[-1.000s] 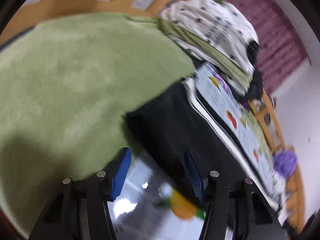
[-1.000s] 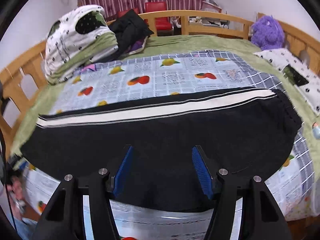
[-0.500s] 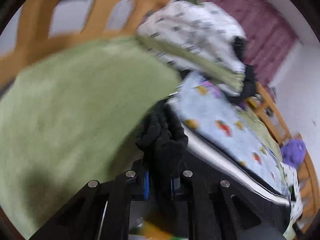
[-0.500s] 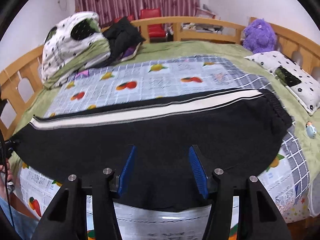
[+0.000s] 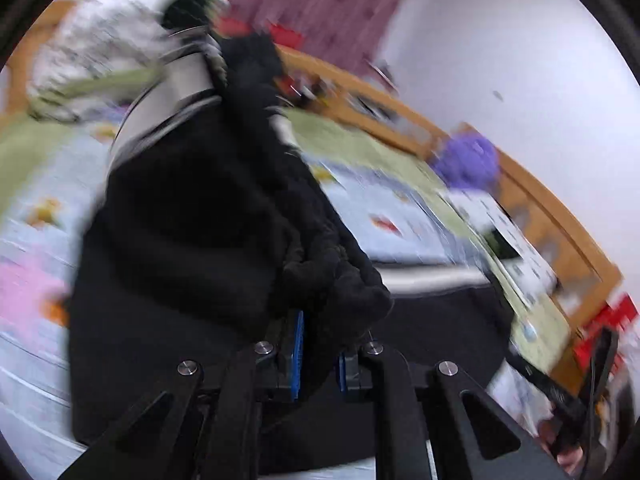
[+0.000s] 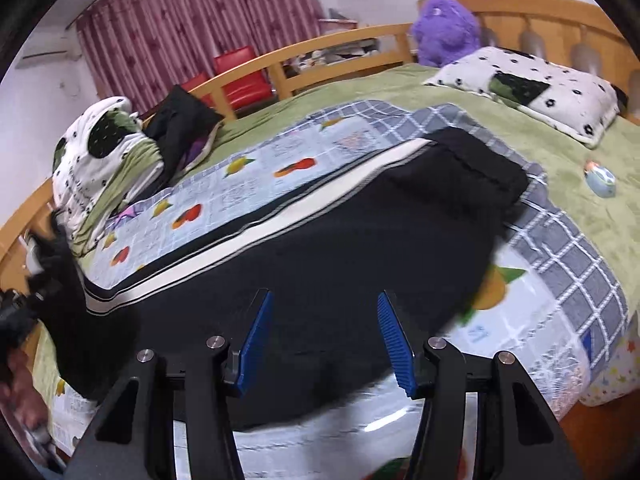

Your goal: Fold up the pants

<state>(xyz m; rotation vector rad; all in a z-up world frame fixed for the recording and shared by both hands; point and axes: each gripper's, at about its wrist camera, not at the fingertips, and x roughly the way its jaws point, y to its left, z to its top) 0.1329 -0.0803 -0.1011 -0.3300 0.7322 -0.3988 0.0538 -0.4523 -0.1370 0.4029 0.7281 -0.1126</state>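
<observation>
Black pants [image 6: 340,240] with a white side stripe [image 6: 280,224] lie across the fruit-print sheet on the bed. My left gripper [image 5: 318,354] is shut on the bunched cuff end of the pants [image 5: 224,220] and holds it lifted, the cloth hanging in front of the camera. In the right wrist view that lifted end [image 6: 60,280] shows at the far left edge. My right gripper [image 6: 324,340] is open and empty, just above the near edge of the pants around their middle. The waistband [image 6: 488,164] lies at the right.
A fruit-print sheet [image 6: 260,168] covers a green blanket [image 6: 580,184]. A spotted pillow [image 6: 540,92] and a purple plush toy [image 6: 444,28] are at the far right. A folded quilt [image 6: 104,152] and dark clothes [image 6: 180,124] lie far left. A wooden bed rail [image 6: 320,56] runs behind.
My left gripper closed on the pants' leg end and lifted it, swinging toward the waistband side. My right gripper shifted toward the right along the pants and stayed open.
</observation>
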